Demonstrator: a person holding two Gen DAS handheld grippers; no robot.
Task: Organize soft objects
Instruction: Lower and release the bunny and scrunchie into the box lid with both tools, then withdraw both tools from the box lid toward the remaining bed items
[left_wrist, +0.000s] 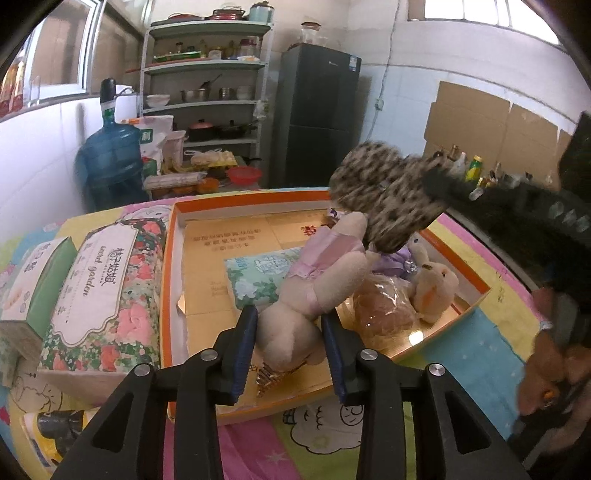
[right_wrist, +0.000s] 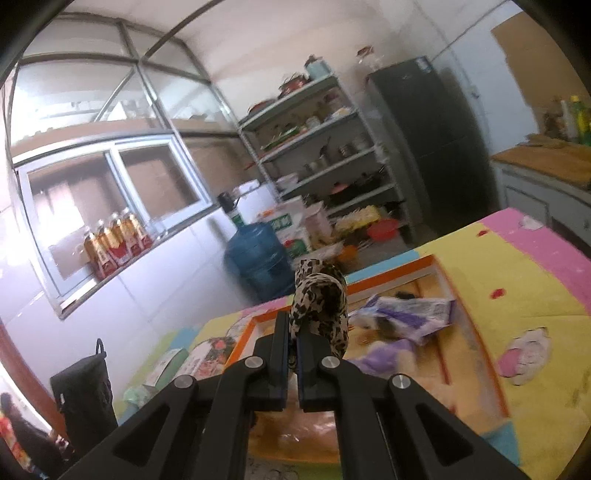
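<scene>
An orange-rimmed cardboard tray (left_wrist: 173, 258) lies on the colourful table. My left gripper (left_wrist: 290, 321) is shut on the leg of a beige plush bunny in a pink dress (left_wrist: 317, 280), which lies in the tray. A second beige plush (left_wrist: 434, 286), a bag of bread (left_wrist: 380, 306), a purple soft item (left_wrist: 397, 260) and a green floral tissue pack (left_wrist: 258, 275) also lie in the tray. My right gripper (right_wrist: 293, 328) is shut on a leopard-print heart cushion (right_wrist: 321, 299), held above the tray (right_wrist: 391, 275); the cushion also shows in the left wrist view (left_wrist: 384, 195).
Two tissue packs (left_wrist: 99, 288) and a green box (left_wrist: 33, 280) lie left of the tray. A water jug (left_wrist: 110, 158), shelves (left_wrist: 207, 85) and a black fridge (left_wrist: 317, 114) stand behind the table. A person's arm (left_wrist: 554, 332) is at the right.
</scene>
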